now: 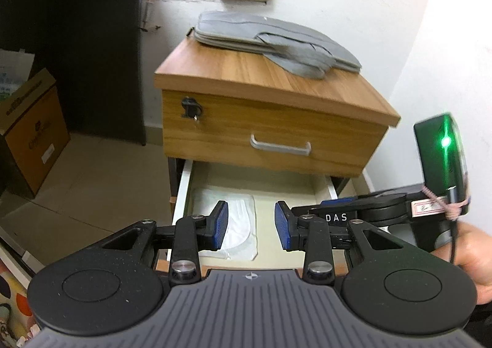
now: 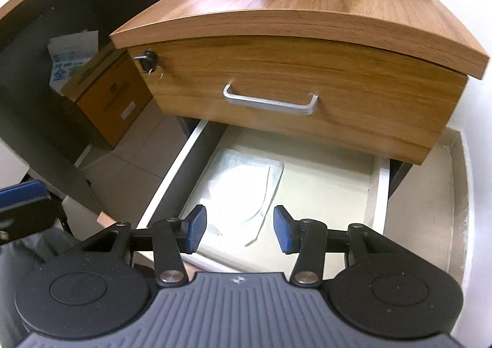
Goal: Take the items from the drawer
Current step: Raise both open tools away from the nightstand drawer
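While both tools hang spread and empty, the left tool (image 1: 251,225) and right tool (image 2: 240,232) sit above the open drawer (image 2: 166,188). A bagged glove (image 2: 246,191) lies flat just beyond the right tool's tips. Drop low and pinch a raised edge of the bag.

White letters "DAS" stand on the black body of the right gripper (image 1: 336,218), seen from the left wrist. Print on the brown cardboard box (image 1: 37,129) and blue characters on the white bag (image 2: 72,56) are too blurred to read
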A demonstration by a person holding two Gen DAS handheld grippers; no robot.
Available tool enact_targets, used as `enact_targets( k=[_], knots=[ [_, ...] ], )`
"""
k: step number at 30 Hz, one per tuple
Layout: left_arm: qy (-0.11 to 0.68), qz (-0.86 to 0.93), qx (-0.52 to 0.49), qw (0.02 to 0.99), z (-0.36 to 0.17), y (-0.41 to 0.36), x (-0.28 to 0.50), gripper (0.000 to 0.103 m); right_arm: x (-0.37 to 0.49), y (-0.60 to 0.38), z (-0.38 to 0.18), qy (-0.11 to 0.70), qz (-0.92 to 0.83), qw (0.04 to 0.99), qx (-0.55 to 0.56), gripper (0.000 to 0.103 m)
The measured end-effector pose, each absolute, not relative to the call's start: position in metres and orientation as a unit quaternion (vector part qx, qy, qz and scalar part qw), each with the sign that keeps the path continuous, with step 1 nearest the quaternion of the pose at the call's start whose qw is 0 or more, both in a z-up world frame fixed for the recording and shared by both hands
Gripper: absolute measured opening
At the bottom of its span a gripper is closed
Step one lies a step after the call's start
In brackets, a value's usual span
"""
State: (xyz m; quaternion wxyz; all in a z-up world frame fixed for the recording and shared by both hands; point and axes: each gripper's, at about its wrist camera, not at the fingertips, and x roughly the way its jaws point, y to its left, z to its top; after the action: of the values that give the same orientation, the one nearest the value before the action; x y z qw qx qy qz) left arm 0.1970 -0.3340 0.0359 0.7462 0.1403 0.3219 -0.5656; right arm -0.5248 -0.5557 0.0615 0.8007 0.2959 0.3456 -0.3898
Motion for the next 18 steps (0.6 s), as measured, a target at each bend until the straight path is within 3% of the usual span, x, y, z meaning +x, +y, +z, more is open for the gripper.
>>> enact_targets(
  k=[6,18],
  knots=[
    [0.327,-0.56,0.152,0.746,0.019,-0.33,0.186,0.037,-0.533,-0.529,0.053,0.35,-0.406,0.794,0.287,0.06],
    [0.361,-0.54,0.169,0.741,-0.02,-0.335,0.19,0.037,-0.551,-0.498,0.025,0.352,-0.428,0.784,0.279,0.061]
  ],
)
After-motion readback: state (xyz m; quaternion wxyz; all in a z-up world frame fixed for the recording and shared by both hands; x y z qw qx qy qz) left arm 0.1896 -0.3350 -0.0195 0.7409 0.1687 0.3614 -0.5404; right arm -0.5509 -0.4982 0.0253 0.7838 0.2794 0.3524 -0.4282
